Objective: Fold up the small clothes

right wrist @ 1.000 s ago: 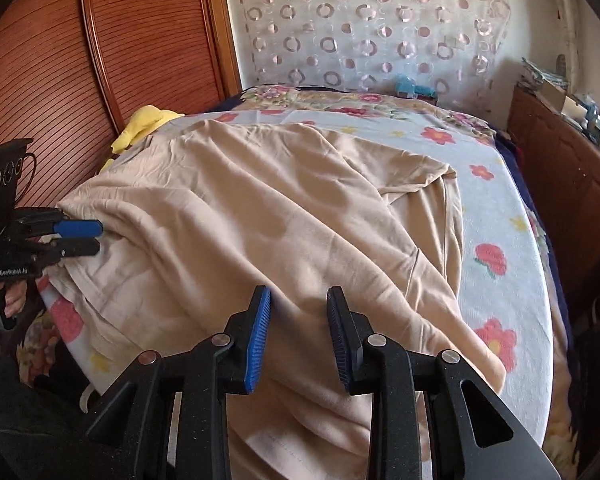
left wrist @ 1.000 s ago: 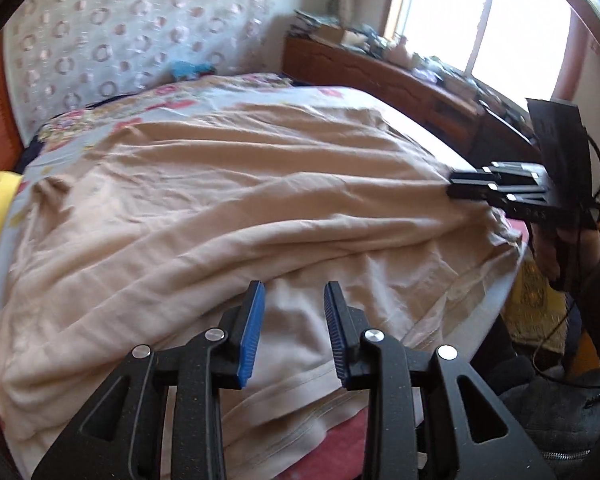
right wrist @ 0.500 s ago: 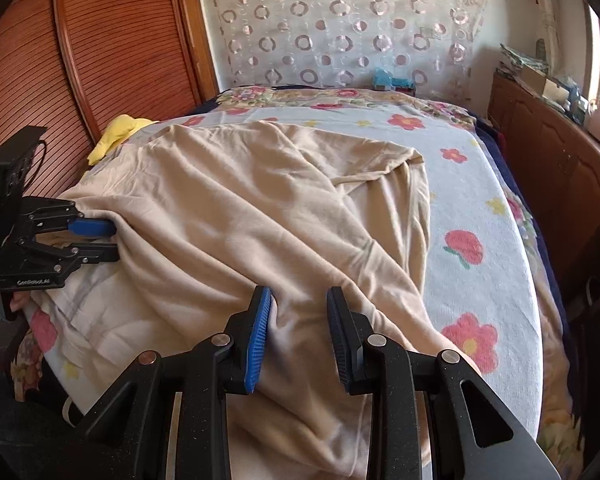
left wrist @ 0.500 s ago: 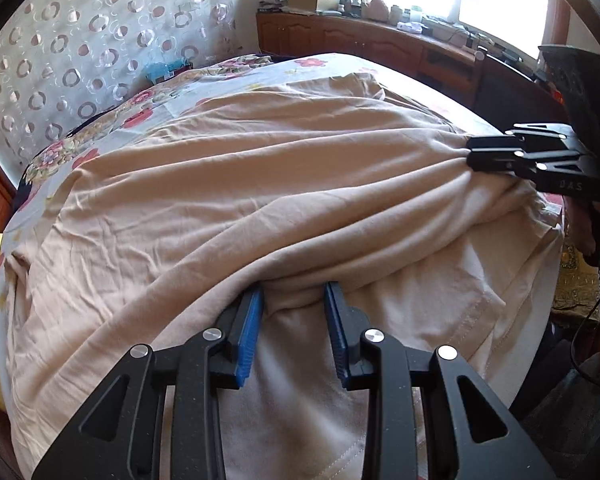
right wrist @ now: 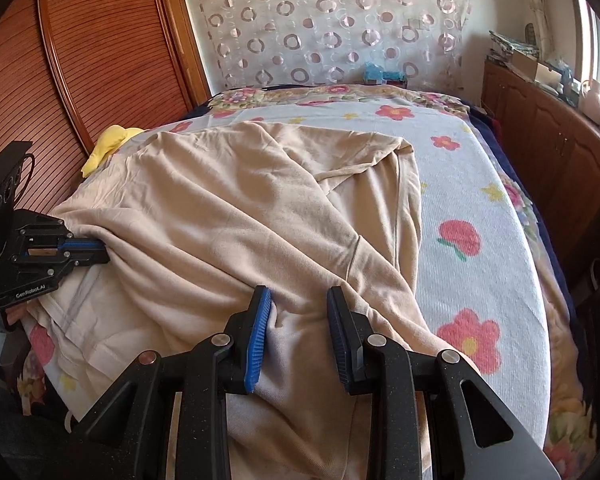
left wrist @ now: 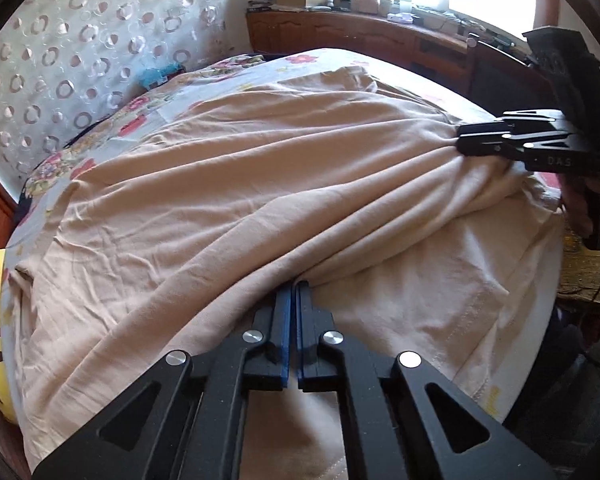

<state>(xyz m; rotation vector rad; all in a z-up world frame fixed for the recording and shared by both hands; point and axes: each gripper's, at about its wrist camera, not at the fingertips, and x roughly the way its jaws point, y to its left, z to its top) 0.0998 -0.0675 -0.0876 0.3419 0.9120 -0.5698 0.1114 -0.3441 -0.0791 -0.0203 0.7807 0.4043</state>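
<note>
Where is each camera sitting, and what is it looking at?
Left wrist: sits on the left hand-held gripper, shut on the beige cotton shirt; faces the window.
Right wrist: sits on the open right hand-held gripper; faces the wooden headboard.
Shared: shirt, flowered bedsheet, each other's gripper.

A large garment (right wrist: pixel 236 216) lies spread across the bed (right wrist: pixel 484 216), covering most of its near half and reaching the near edge. The left gripper (left wrist: pixel 292 294) sits at the near edge, its fingers (left wrist: pixel 306 312) pressed together on a fold of the garment. The right gripper (right wrist: pixel 298 312) is further along the same edge, with cloth lying between its parted fingers (right wrist: pixel 260 320). A cabinet (right wrist: pixel 548 120) runs along the bed's right side. A headboard (right wrist: pixel 80 60) stands at the left side, a curtain (right wrist: pixel 332 20) behind the far edge.
</note>
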